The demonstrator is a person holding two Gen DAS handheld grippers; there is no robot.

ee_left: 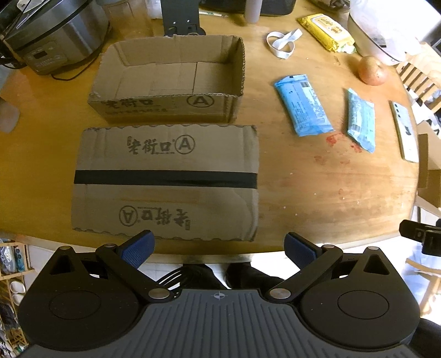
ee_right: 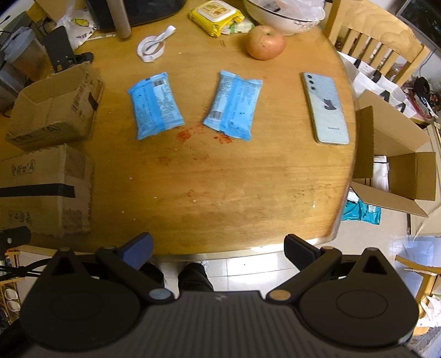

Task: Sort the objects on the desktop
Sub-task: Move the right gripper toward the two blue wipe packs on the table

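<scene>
Two blue packets lie on the round wooden table: the left packet (ee_right: 156, 104) (ee_left: 301, 108) and the right packet (ee_right: 233, 104) (ee_left: 361, 119). A pale phone (ee_right: 325, 107) (ee_left: 403, 130) lies face down to their right. An open cardboard box (ee_left: 168, 79) (ee_right: 55, 107) stands at the left, with a taped, closed box (ee_left: 165, 179) (ee_right: 44, 190) in front of it. My left gripper (ee_left: 219, 247) is open and empty at the table's near edge, before the closed box. My right gripper (ee_right: 217, 249) is open and empty, at the near edge before the packets.
An apple (ee_right: 265, 41) (ee_left: 373, 70), a yellow wipes pack (ee_right: 216, 16) (ee_left: 325, 31), a white strap (ee_right: 154, 45) (ee_left: 284, 41) and a white bowl (ee_right: 284, 19) sit at the back. A rice cooker (ee_left: 52, 35) stands far left. A chair (ee_right: 377, 49) and an open box (ee_right: 397, 162) stand off the table's right.
</scene>
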